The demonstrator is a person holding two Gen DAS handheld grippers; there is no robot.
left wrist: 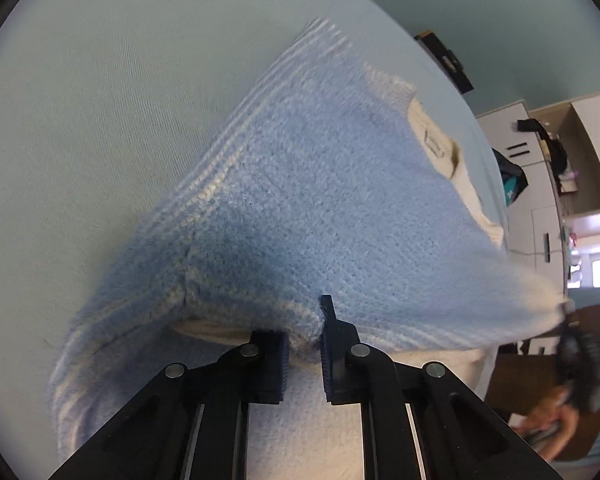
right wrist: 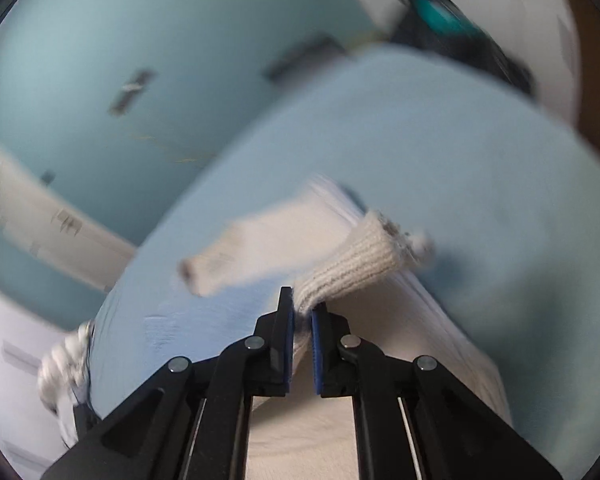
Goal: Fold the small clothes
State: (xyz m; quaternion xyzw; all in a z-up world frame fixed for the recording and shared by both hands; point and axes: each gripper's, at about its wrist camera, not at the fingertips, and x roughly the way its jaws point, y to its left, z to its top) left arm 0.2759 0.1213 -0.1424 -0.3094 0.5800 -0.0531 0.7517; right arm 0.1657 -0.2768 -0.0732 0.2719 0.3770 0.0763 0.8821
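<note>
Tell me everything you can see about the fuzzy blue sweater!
The sweater is small, knitted and fuzzy, light blue with thin white stripes along its edges and a cream inside. A cream label sits at the neck. It lies partly lifted over a pale blue cloth surface. The left gripper pinches its striped hem, and the right gripper pinches a cream ribbed edge, so the knit hangs stretched between them.

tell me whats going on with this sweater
A person is folding a small light-blue knitted sweater with cream trim on a pale blue surface. The left hand-held gripper is shut on a striped edge of the sweater. The right hand-held gripper is shut on a cream ribbed part, likely a cuff, lifting it.
</note>
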